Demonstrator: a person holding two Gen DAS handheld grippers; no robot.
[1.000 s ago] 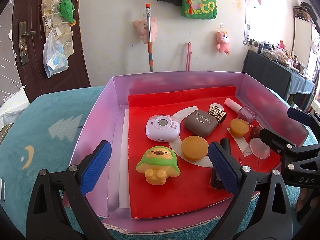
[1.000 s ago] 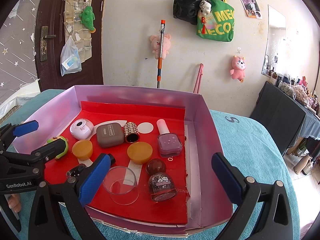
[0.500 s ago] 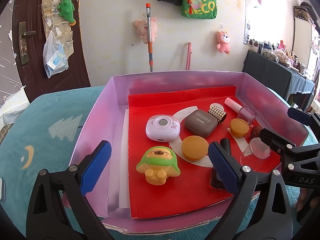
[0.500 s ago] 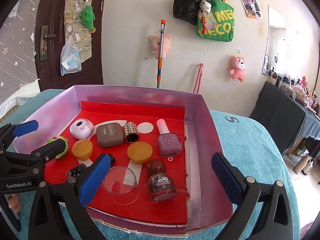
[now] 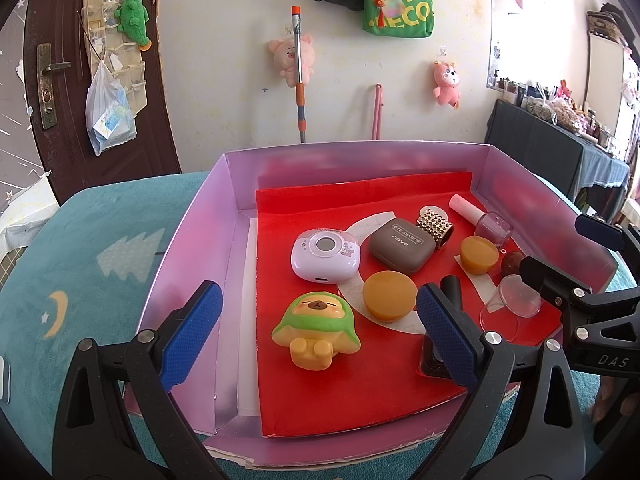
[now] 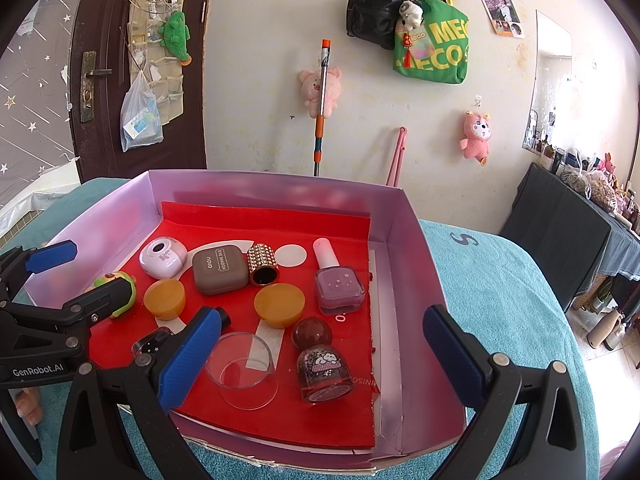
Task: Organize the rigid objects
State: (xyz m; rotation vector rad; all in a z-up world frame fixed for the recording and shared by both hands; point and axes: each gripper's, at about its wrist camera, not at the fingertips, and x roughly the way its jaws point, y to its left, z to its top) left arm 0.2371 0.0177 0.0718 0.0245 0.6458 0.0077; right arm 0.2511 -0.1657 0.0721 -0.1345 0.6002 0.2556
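Observation:
A pink box (image 5: 188, 248) with a red liner holds several small items. The left wrist view shows a green-hooded bear toy (image 5: 316, 328), a white mini camera (image 5: 324, 254), a brown eye shadow case (image 5: 401, 243) and an amber puck (image 5: 390, 295). My left gripper (image 5: 319, 296) hovers open over the box's near edge, with the bear toy in line between its fingers. In the right wrist view my right gripper (image 6: 320, 316) is open above a glitter nail polish bottle (image 6: 322, 364) and a clear cup (image 6: 242, 370). Neither gripper holds anything.
A gold studded cylinder (image 6: 262, 264), a pink nail polish bottle (image 6: 338, 284) and a second amber puck (image 6: 279, 304) lie mid-box. A dark bottle (image 6: 152, 344) sits partly hidden behind the right gripper's left finger. The box rests on a teal blanket (image 6: 500, 300).

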